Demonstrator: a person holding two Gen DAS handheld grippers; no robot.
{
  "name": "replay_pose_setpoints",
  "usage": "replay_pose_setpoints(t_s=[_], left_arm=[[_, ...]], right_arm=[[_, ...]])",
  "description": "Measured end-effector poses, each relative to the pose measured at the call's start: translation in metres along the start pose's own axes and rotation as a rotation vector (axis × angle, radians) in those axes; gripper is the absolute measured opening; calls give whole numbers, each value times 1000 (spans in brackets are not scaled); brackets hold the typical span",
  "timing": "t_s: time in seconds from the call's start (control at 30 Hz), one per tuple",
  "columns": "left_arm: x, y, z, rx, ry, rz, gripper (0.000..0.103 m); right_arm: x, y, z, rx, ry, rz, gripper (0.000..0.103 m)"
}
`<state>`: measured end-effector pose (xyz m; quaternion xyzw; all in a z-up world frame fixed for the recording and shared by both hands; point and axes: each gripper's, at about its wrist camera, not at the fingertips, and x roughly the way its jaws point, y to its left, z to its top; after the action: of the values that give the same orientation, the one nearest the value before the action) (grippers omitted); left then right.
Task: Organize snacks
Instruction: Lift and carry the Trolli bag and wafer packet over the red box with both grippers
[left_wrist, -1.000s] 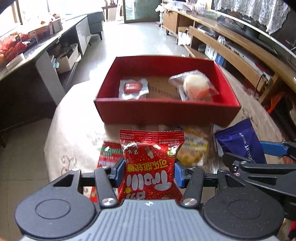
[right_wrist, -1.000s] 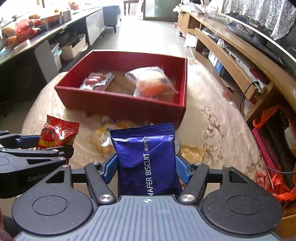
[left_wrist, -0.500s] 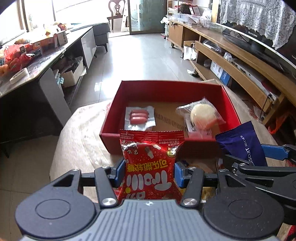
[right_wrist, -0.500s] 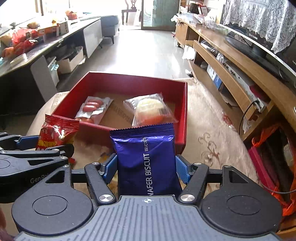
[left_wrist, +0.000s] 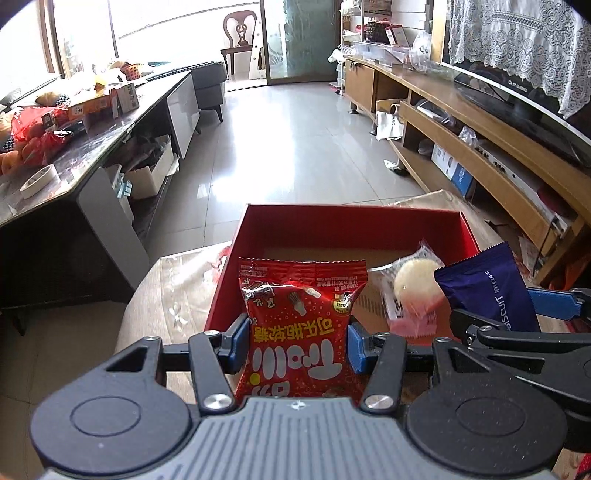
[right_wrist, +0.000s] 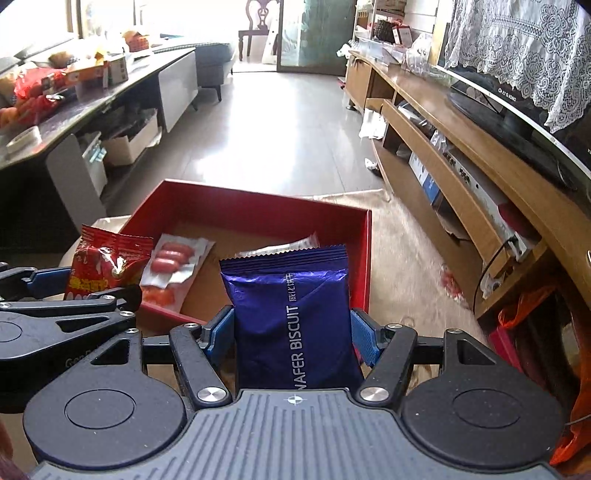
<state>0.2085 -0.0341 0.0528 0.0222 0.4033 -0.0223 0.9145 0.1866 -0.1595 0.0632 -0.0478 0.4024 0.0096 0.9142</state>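
Observation:
My left gripper (left_wrist: 295, 341) is shut on a red candy packet (left_wrist: 301, 325), held upright over the near wall of the red box (left_wrist: 351, 221). My right gripper (right_wrist: 293, 338) is shut on a blue wafer biscuit packet (right_wrist: 291, 317), held upright over the near right part of the red box (right_wrist: 258, 203). Inside the box lie a clear pack of small sausages (right_wrist: 173, 262) and a wrapped round cake (left_wrist: 413, 280). Each gripper shows in the other's view: the blue packet (left_wrist: 487, 288) at the right, the red packet (right_wrist: 105, 266) at the left.
The box sits on a round table with a beige patterned cloth (right_wrist: 406, 258). A dark cluttered counter (left_wrist: 74, 136) runs along the left. A wooden TV cabinet (right_wrist: 461, 177) runs along the right. Tiled floor (left_wrist: 288, 140) lies beyond the table.
Both grippers have risen and moved forward with their packets, from in front of the box to over its near edge. The loose snacks on the cloth have dropped out of view.

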Motion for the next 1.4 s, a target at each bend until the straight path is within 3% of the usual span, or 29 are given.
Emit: replay_pose_setpoints(t_s=[0.63,1.4], left_arm=[[46,-5,31,-15,18,47,46],[101,-10,32,-15,93,97,46]], right_arm=[[41,-1,31,-5,30,-3,72],[90,5,34,-33,99,-12,72]])
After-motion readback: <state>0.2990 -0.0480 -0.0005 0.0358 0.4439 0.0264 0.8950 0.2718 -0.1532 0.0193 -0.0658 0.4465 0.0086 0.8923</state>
